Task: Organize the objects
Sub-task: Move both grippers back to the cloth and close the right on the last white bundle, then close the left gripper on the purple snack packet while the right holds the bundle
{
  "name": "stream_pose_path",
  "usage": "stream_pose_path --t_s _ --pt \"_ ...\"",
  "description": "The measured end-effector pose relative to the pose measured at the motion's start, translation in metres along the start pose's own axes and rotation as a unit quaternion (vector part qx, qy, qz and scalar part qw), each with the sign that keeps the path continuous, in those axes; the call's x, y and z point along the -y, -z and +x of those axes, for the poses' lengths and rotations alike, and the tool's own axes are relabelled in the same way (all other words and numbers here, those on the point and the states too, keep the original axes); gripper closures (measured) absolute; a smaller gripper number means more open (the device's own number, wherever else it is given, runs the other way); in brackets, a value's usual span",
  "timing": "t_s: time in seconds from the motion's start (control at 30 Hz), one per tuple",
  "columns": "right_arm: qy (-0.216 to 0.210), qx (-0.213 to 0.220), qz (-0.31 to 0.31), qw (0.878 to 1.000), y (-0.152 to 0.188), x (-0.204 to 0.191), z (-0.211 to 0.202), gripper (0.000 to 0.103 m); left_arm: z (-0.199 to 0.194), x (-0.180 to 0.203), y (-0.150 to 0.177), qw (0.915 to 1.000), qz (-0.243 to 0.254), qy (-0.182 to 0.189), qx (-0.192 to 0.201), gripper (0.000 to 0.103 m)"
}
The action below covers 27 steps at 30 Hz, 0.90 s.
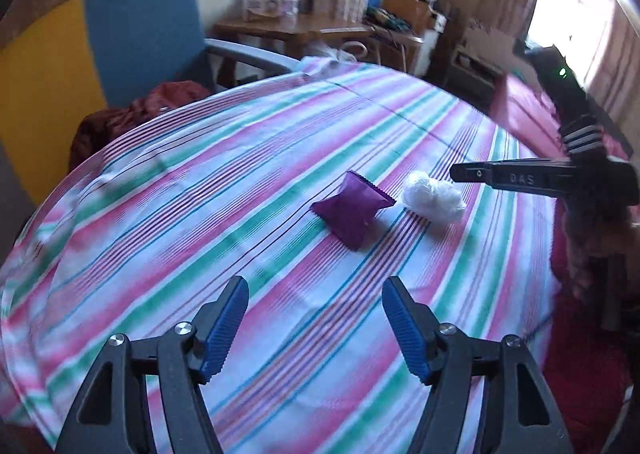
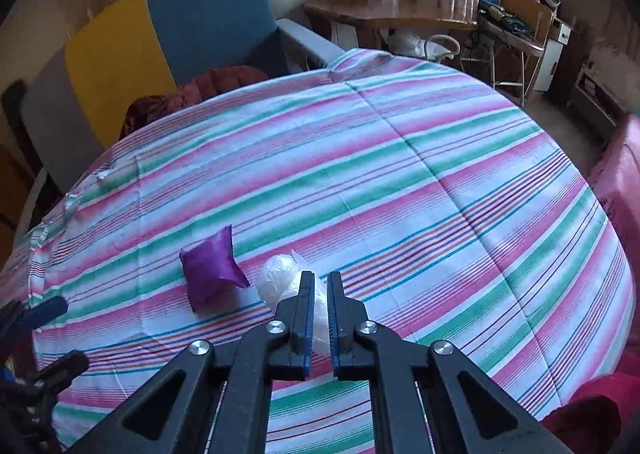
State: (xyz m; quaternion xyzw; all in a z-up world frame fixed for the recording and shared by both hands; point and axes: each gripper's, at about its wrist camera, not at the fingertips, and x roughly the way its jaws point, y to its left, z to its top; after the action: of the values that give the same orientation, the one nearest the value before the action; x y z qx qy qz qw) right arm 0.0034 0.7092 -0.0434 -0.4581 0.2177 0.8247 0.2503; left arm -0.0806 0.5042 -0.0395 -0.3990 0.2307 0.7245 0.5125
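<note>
Tablecloth (image 1: 240, 182), striped in pink, green, white and thin blue, covers the whole work surface and carries two loose items side by side near its middle.

Item one: purple foil pouch (image 1: 350, 208), pillow-shaped with crimped ends, lying flat on the cloth. In the right wrist view it (image 2: 212, 274) sits left of the white item, just beside it.

Item two: crumpled white plastic bag (image 1: 434, 194), a small translucent bundle, resting on the cloth just to the right of the pouch in the left wrist view. In the right wrist view the bundle (image 2: 280, 278) lies directly under and ahead of the right tool's tips.

Left gripper (image 1: 316, 294): blue ribbed pads spread wide, nothing between them, poised above bare cloth short of the pouch.

Right gripper (image 2: 319, 282): blue pads drawn almost together with a narrow slit between, the white bundle showing through that slit; whether the pads actually pinch the plastic cannot be told. In the left wrist view the same tool (image 1: 454, 173) enters from the right, its black tip at the bundle's upper edge.

Surroundings: blue armchair (image 2: 212, 14) with grey armrests behind the far edge, dark red cloth (image 2: 208, 88) heaped on its seat; wooden side table (image 2: 384, 12) holding a white box and small jars; curtains and bright windows beyond.
</note>
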Motion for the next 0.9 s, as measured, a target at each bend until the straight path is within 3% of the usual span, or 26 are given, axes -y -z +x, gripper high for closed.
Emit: stream_pose_path --t_s 0.07,0.13,0.2,0.23,0.4,0.43,0.57,0.63,0.73,0.83,0.9 --pt "-0.020 -0.008 0.025 0.999 -0.001 0.008 0.003 0.096 0.017 0.010 -0.012 0.9993 0.037 0.008 -0.005 0.033" --pt "-0.017 0.003 0.033 0.999 -0.002 0.011 -0.001 0.088 0.032 0.021 -0.023 0.9969 0.076 0.013 -0.015 0.033" --pt "-0.025 0.007 0.041 0.999 -0.003 0.013 -0.002 0.051 0.045 0.028 -0.031 0.9940 0.107 0.017 -0.019 0.033" --pt "-0.029 0.011 0.041 0.999 -0.003 0.012 -0.003 0.046 0.052 0.032 -0.035 0.9923 0.120 0.018 -0.023 0.033" --pt "-0.027 0.028 0.031 0.999 -0.005 0.007 -0.008 0.043 0.086 0.041 -0.047 0.9852 0.165 0.013 -0.045 0.033" --pt "-0.028 0.029 0.032 0.999 -0.005 0.007 -0.007 0.041 0.093 0.041 -0.048 0.9847 0.167 0.010 -0.049 0.038" --pt "-0.032 0.028 0.023 0.999 -0.007 0.004 -0.003 0.034 0.097 0.030 -0.047 0.9895 0.134 0.027 -0.046 0.072" --pt "-0.028 0.023 0.005 0.999 -0.007 -0.001 0.003 0.030 0.089 0.022 -0.041 0.9924 0.112 0.035 -0.036 0.081" --pt "-0.018 -0.007 -0.046 0.999 -0.002 -0.018 0.017 0.026 0.076 0.004 -0.026 0.9969 0.055 0.048 -0.030 0.081" --pt "0.009 -0.019 -0.086 0.996 0.004 -0.029 0.026 0.026 0.061 -0.007 -0.011 0.9981 0.029 0.048 -0.024 0.081" --pt "0.017 -0.028 -0.089 0.996 0.007 -0.028 0.030 0.026 0.054 -0.011 -0.009 0.9982 0.021 0.051 -0.025 0.073"
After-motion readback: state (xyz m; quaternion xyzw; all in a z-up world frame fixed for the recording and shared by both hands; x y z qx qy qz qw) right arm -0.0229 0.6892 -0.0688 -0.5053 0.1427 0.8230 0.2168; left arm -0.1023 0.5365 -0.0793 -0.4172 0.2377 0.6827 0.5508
